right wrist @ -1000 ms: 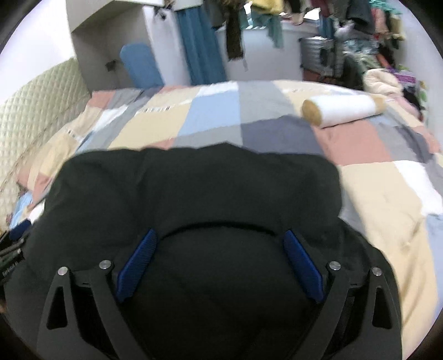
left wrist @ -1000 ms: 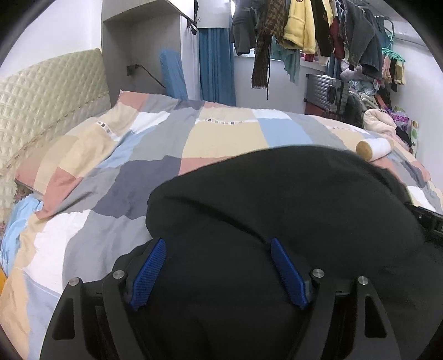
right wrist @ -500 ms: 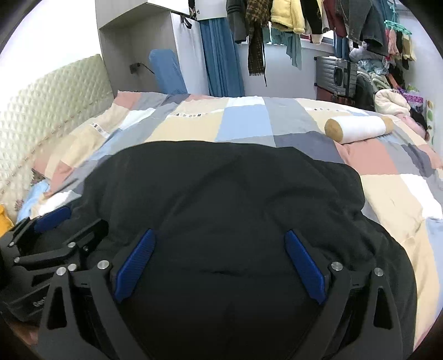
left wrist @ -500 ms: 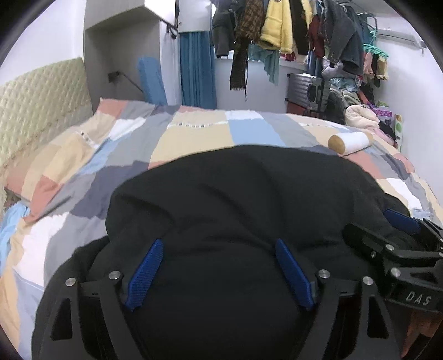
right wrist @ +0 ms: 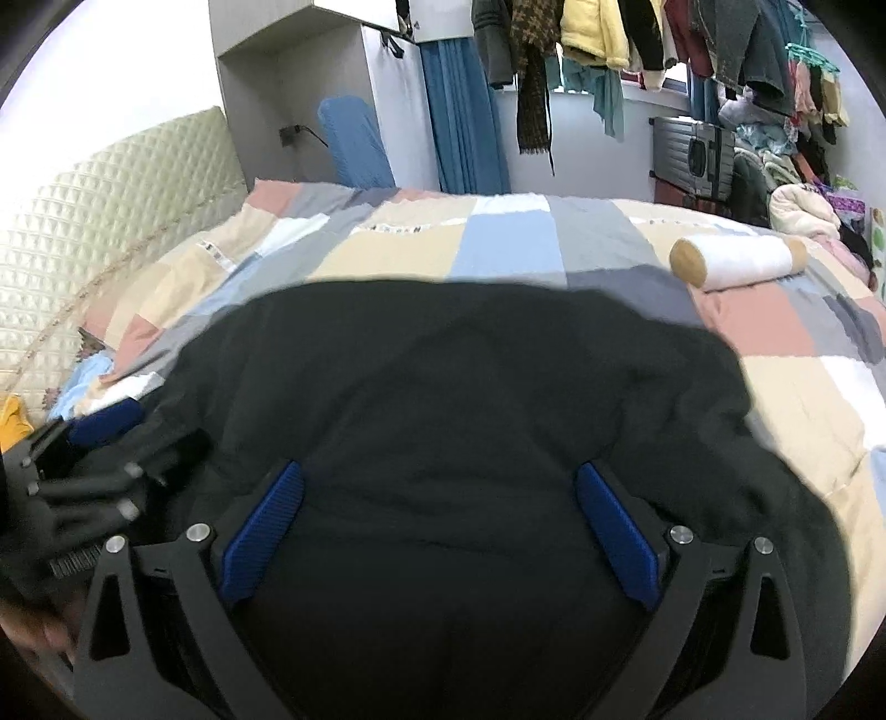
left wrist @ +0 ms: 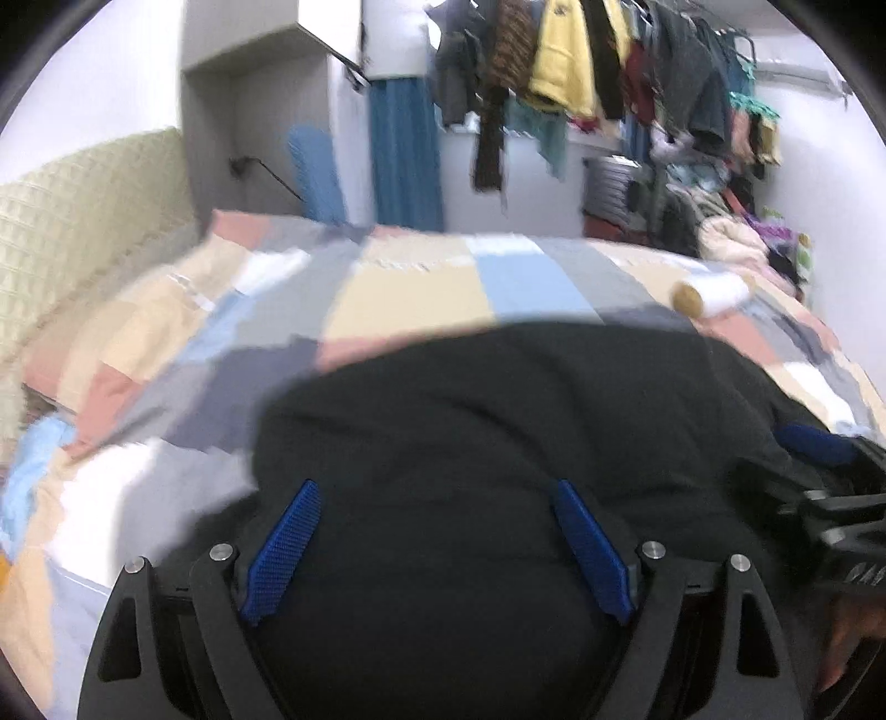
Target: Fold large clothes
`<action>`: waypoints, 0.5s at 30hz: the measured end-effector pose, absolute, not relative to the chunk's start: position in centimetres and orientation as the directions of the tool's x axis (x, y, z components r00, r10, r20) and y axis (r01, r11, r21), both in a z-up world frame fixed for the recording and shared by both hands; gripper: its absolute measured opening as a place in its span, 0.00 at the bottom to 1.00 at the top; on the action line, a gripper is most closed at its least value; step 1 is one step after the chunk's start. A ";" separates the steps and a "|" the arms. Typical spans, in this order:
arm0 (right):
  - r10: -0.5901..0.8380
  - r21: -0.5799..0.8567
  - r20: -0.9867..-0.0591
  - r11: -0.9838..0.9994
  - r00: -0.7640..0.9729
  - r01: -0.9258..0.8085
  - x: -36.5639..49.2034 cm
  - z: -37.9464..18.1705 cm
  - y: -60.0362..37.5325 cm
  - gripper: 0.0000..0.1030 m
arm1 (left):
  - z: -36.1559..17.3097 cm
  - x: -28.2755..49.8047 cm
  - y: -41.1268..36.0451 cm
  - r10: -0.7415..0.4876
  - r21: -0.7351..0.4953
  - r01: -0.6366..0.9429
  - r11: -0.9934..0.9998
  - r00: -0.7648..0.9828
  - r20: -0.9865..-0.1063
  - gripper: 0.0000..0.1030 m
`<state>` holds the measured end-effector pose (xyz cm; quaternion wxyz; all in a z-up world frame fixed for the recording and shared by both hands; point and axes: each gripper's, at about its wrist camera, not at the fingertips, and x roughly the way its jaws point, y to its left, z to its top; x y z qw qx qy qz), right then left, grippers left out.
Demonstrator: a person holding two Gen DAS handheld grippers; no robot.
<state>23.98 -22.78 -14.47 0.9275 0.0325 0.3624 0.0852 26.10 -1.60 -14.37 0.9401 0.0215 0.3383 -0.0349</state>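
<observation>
Black fabric fills the lower half of both wrist views: the garment (right wrist: 470, 415) lies in a rounded heap on the near part of the patchwork quilt (right wrist: 509, 243), which covers the bed. Your left gripper (left wrist: 434, 501) stands over the heap with its jaws spread wide; they have just been opening, and the blue pads (left wrist: 285, 548) flank the cloth without pinching it. Your right gripper (right wrist: 437, 484) is likewise released, jaws spread and just opened further, pads clear of the cloth beneath. Each gripper shows at the edge of the other's view, so the two sit side by side above the same heap. Whether the lower fingers touch the fabric cannot be told. A white roll (right wrist: 736, 260) with tan ends lies on the quilt beyond the garment, towards the right, apart from it. A padded headboard (right wrist: 111, 221) stands at the left. Clothes (right wrist: 598, 33) hang on a rail along the far wall, next to a blue curtain (right wrist: 459, 122).
</observation>
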 end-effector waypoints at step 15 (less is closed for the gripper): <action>0.062 0.107 -0.731 0.994 0.679 0.024 24.7 -16.2 -30.0 0.97 | -16.8 27.1 4.5 0.034 0.042 -0.007 0.999 0.733 -0.680 0.84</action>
